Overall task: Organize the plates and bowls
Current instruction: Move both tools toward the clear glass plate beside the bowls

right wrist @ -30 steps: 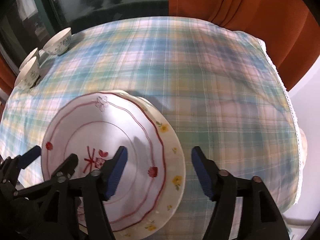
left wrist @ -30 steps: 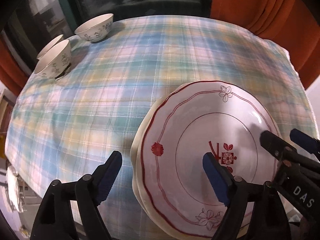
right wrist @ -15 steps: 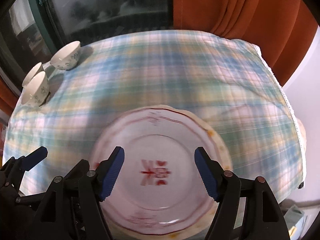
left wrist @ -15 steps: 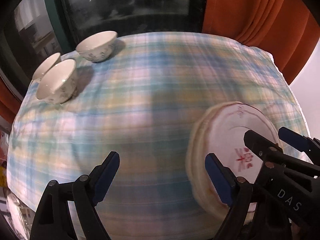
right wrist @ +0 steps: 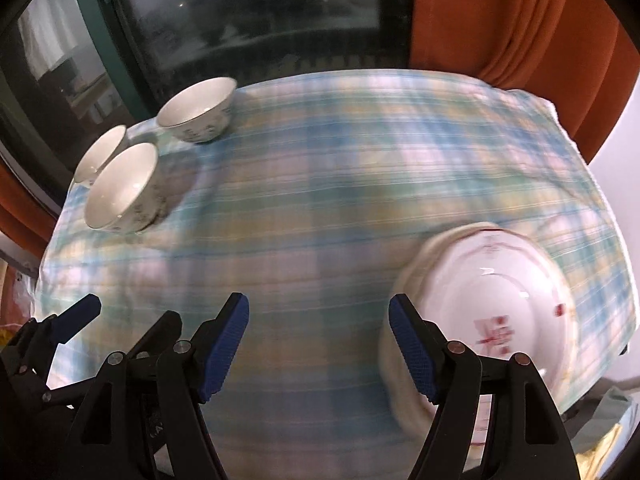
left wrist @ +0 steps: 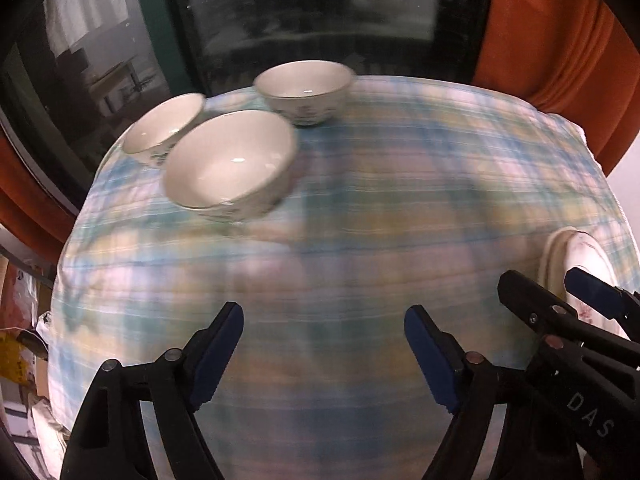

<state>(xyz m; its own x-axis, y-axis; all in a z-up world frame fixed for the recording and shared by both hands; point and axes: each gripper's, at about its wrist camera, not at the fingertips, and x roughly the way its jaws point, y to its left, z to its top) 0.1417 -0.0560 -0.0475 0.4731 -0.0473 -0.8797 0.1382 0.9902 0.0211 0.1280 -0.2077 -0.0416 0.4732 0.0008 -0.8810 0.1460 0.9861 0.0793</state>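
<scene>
Both tools have swung from the stacked plates [right wrist: 500, 300] toward the bowls [left wrist: 230, 164]; left tool [left wrist: 324, 356] narrowing slightly, right tool [right wrist: 318, 348] apart, both empty.

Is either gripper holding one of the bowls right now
No, the left gripper and right gripper both hang open over bare tablecloth, apart from the bowls.

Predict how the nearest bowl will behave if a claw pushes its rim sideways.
The nearest bowl looks glazed and glossy, so probably slippery and breakable. It seems to stand on a narrow foot under a wide rim, so it may tip. The cloth could drag it.
</scene>
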